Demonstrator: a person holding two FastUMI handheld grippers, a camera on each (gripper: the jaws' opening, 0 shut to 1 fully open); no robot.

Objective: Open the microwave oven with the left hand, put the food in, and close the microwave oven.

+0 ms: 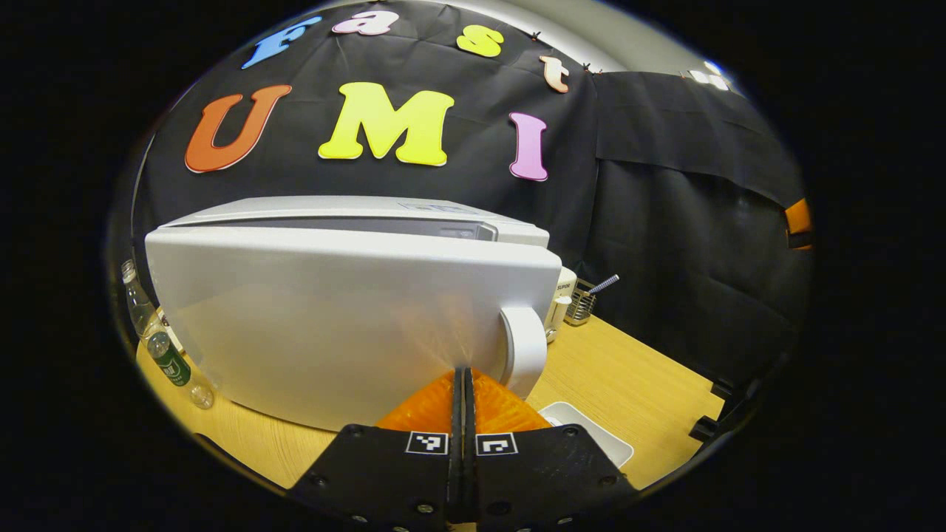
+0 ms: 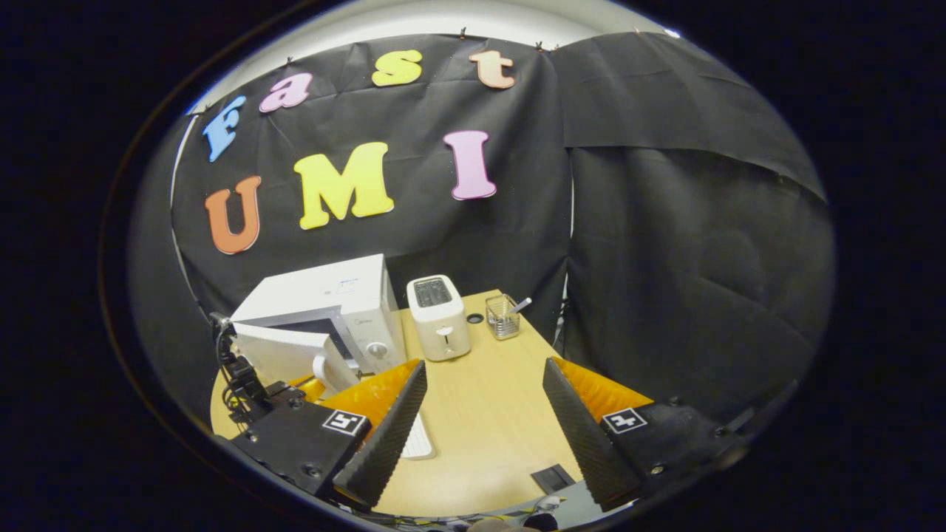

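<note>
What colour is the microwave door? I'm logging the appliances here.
White, like its curved handle; the microwave door shows best in the left gripper view.

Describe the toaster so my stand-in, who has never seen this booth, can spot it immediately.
Find the white microwave at the back left of the wooden table, its door swung partly open. The toaster stands just to its right, apart from it. It is the small upright white box with a dark slot on top, unlike the wire mesh holder farther right.

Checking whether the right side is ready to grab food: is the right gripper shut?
No. In the right gripper view the right gripper stands wide open, with bare wooden table showing between its fingers.
</note>
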